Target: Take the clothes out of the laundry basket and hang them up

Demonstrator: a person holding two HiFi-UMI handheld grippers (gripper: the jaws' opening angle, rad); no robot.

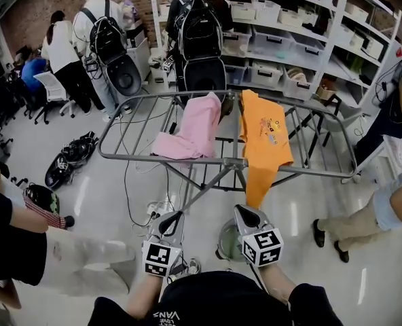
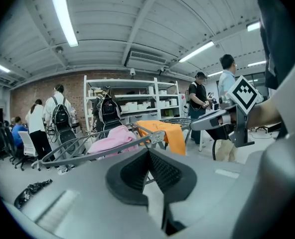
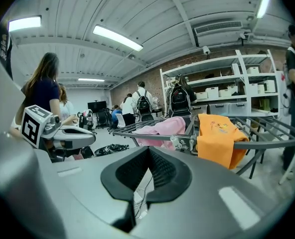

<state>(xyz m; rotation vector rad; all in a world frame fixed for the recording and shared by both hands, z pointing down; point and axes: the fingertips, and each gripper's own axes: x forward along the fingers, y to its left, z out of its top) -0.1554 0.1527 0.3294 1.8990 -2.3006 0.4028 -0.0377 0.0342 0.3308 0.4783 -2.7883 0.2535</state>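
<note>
A grey drying rack (image 1: 231, 163) stands in front of me. A pink garment (image 1: 191, 131) and an orange T-shirt (image 1: 263, 138) hang over its bars; the shirt's lower half drops past the front rail. My left gripper (image 1: 174, 217) and right gripper (image 1: 240, 211) are held side by side below that rail, both shut with nothing between the jaws. The left gripper view has its shut jaws in front of the pink garment (image 2: 112, 138) and the orange shirt (image 2: 170, 133). The right gripper view shows the same of its jaws. A pale green round container (image 1: 229, 244) sits on the floor between the grippers.
White shelving (image 1: 289, 26) with storage bins lines the back wall. Two people with black backpacks (image 1: 201, 32) stand behind the rack. Cables (image 1: 136, 182) and a black bag (image 1: 68, 160) lie on the floor at left. A seated person's leg (image 1: 350, 226) is at right.
</note>
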